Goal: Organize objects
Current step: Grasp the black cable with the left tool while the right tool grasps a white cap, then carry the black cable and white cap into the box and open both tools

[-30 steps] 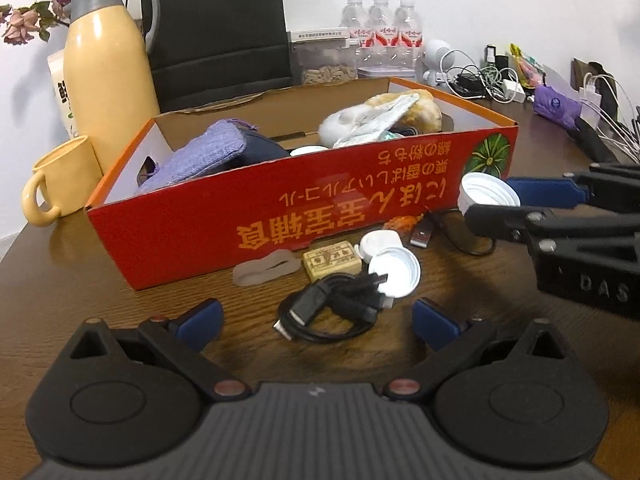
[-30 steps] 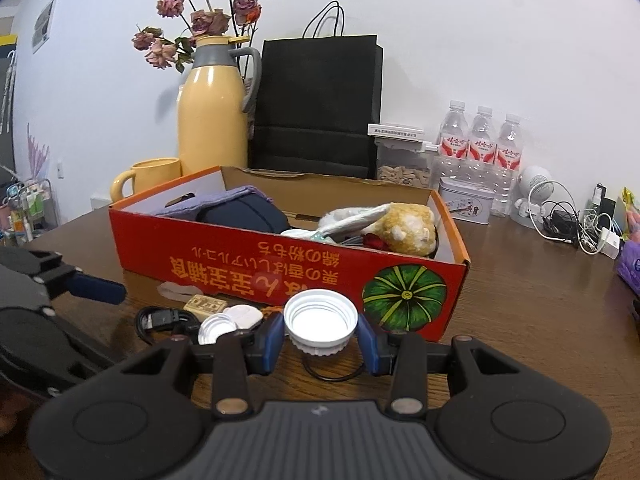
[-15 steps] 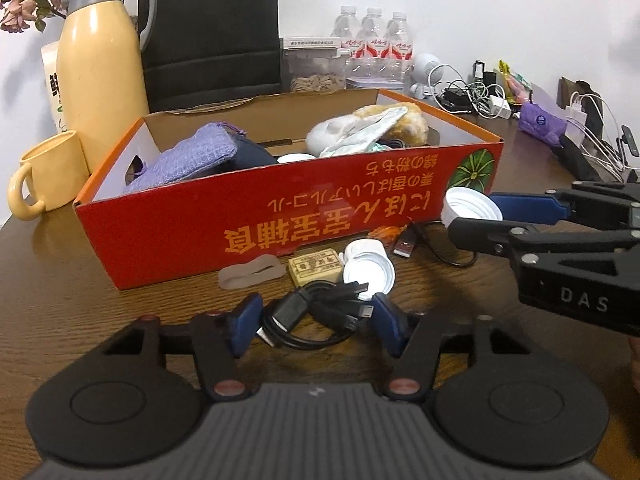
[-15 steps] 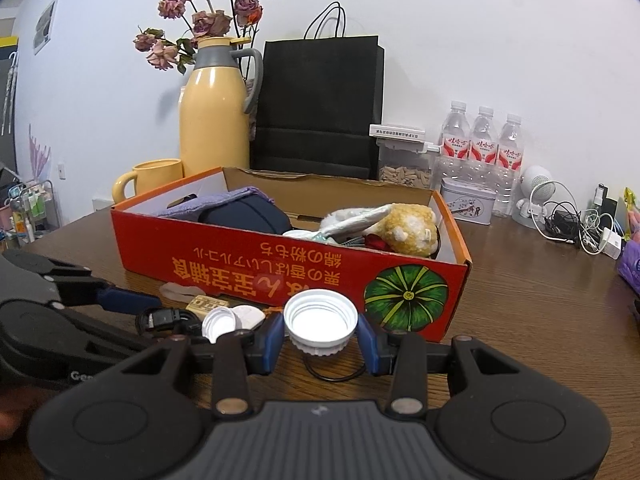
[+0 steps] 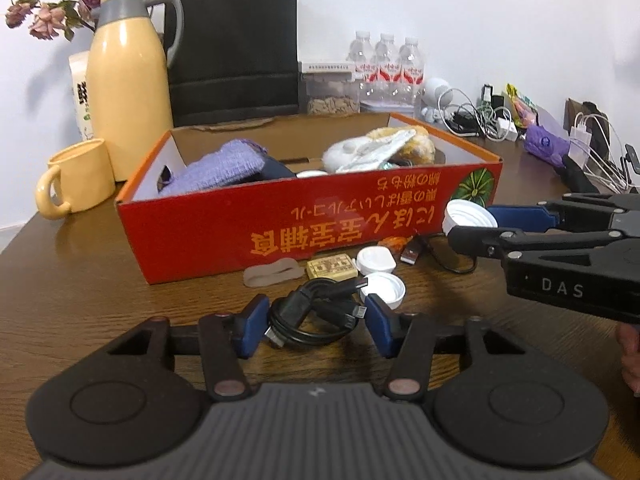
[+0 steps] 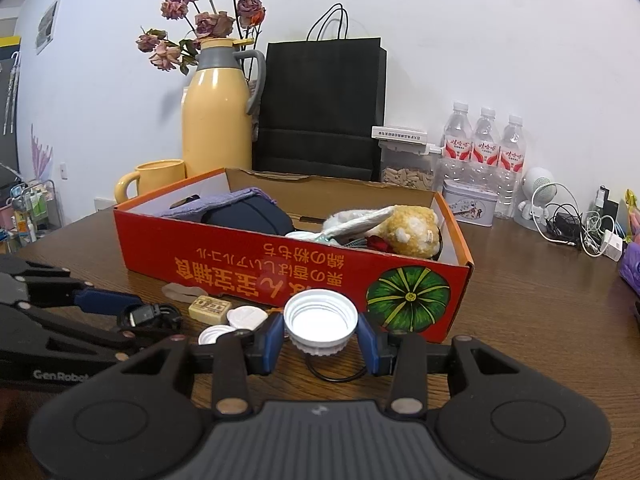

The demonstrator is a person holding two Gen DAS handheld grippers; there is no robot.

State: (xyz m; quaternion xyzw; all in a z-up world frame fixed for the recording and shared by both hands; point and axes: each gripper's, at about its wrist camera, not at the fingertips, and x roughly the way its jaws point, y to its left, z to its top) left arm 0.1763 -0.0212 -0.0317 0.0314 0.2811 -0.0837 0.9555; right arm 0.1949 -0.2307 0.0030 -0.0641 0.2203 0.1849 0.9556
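A red cardboard box (image 5: pixel 224 236) (image 6: pixel 248 268) holds a purple cloth (image 5: pixel 216 170), a dark pouch and a plush toy (image 6: pixel 412 226). My left gripper (image 5: pixel 316 318) has its blue pads on both sides of a coiled black cable (image 5: pixel 312 312) lying on the table; the pads touch its edges. My right gripper (image 6: pixel 320 330) is shut on a white bottle cap (image 6: pixel 320 318) (image 5: pixel 468 214) and holds it above the table in front of the box.
Loose on the table before the box: two white caps (image 5: pixel 378 260), a small yellow box (image 5: pixel 331 269), a rubber band (image 5: pixel 274 274), a USB plug (image 5: pixel 410 254). A yellow thermos (image 5: pixel 128 96), mug (image 5: pixel 76 178), black bag (image 6: pixel 320 108), bottles (image 6: pixel 484 148) and chargers (image 5: pixel 480 120) stand behind.
My left gripper has moved forward and narrowed its jaws around the black cable. My right gripper has kept still with the white cap.
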